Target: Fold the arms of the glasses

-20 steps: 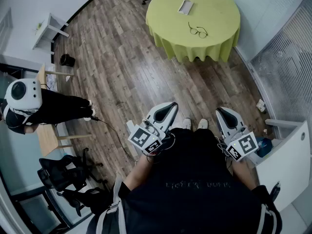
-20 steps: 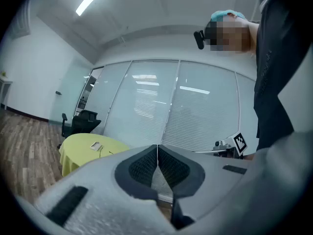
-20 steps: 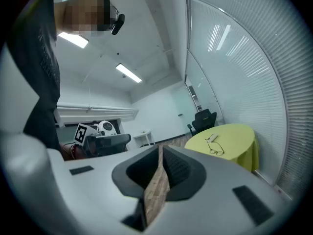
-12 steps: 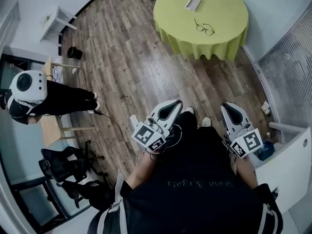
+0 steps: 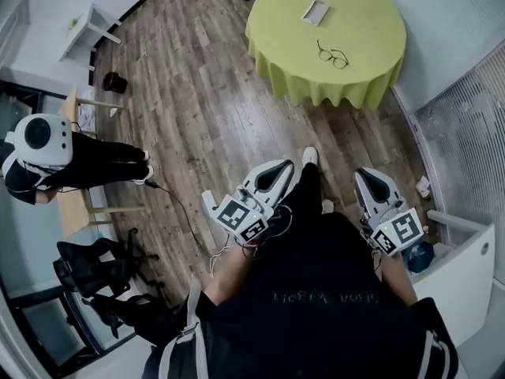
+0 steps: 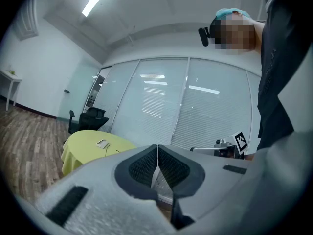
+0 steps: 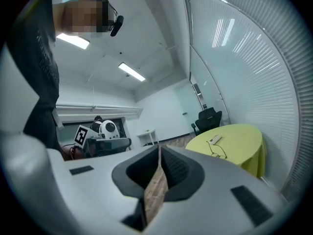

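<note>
Thin dark-framed glasses (image 5: 332,55) lie with arms spread on a round table under a yellow-green cloth (image 5: 371,22), far ahead of me across the wood floor. They also show as a small shape in the right gripper view, glasses (image 7: 219,151), and faintly in the left gripper view, glasses (image 6: 109,151). My left gripper (image 5: 276,170) and right gripper (image 5: 364,175) are held close to my body, far short of the table. Both have their jaws pressed together with nothing between them.
A small white case (image 5: 316,12) lies on the table beyond the glasses. Another person in black with a white helmet (image 5: 41,139) stands at the left near a wooden desk. A black office chair (image 5: 91,268) stands lower left. A white cabinet (image 5: 465,267) and glass partition are at the right.
The view has shifted forward: the table sits slightly nearer and more to the right, and one foot has stepped ahead. Both grippers stay shut at my body.
</note>
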